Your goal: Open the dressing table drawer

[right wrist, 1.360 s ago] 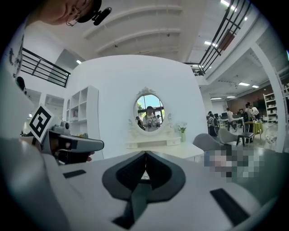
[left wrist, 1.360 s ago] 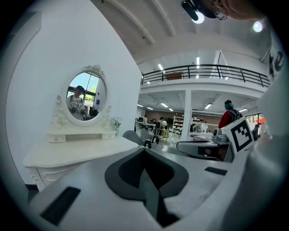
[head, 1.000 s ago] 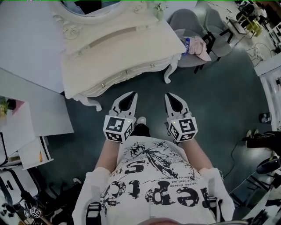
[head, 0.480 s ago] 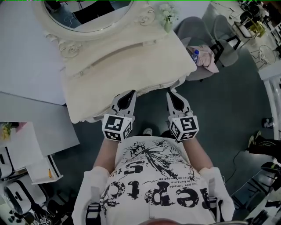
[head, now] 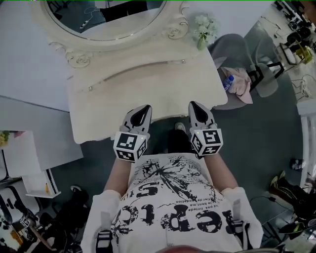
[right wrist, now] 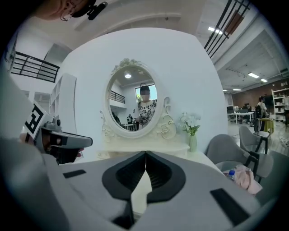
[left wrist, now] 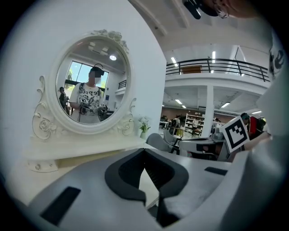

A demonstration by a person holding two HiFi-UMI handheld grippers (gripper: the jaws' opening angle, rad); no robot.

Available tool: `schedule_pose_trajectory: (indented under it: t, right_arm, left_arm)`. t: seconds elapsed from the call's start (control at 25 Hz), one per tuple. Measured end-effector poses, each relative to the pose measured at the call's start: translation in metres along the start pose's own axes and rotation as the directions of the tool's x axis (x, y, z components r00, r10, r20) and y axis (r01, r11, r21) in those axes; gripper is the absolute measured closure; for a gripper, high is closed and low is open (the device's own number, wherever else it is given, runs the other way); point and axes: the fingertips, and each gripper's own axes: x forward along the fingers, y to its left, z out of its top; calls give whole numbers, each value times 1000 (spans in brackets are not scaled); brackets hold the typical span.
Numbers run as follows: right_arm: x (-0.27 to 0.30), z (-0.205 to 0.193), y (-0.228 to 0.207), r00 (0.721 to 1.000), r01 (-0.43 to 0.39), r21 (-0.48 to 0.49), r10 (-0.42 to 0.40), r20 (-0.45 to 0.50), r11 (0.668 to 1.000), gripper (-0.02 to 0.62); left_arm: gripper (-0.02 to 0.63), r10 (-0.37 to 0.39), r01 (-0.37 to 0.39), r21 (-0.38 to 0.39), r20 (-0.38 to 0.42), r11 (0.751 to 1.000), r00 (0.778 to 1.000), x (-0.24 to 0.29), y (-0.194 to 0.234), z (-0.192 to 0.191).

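The cream dressing table [head: 123, 99] fills the space straight ahead of both tongs. Seen from above, its front edge lies just under their tips. The person stands square to it, which suits a pull toward the body. Its oval mirror [head: 106, 15] rises at the far side, well beyond the tips. It sits ahead in both gripper views, so the tongs are aimed at the table's middle and not at a corner. A grey chair [head: 237, 52] stands off to the right of the right tongs, with a pink cloth [head: 242, 85] and a bottle [head: 228, 81] on it. It is set clear of the table's front, which leaves room to stand there.

The left tongs [head: 146, 106] and the right tongs [head: 192, 104] are held side by side, apart from each other, roughly level and pointing at the table. Each has its jaws closed tip to tip with nothing between them. I judge this a carrying posture, since no handle is within reach.

The drawer itself shows in no view. The tabletop's overhang hides the front panel from above, and both gripper views look over the top. It most likely sits below that edge, under the tips, so the tongs would need to drop and open first.

A vase of white flowers [head: 204, 27] stands beyond the right tongs. Two small knobs [head: 90, 88] mark the low tier under the mirror.
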Motion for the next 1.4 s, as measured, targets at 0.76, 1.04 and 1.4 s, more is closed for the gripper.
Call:
schedule_pose_trajectory:
  t: [0.76,1.04,1.4]
  right_arm:
    - [172,11,-121,941,-295,-77,276,-198,952,577]
    - [203,-29,-131,924,-295,-61,268,-271,954,577]
    - [254,-83,-147,917,-244,-86,201,-345,966,456]
  left_arm:
    - [592,289,-276,-168,59,946,955,160,39,42]
    - [592,301,-289,-177,46,941,953,179,50,28]
    - [592,291,-289,-189,-16,939,957,192,69,-1]
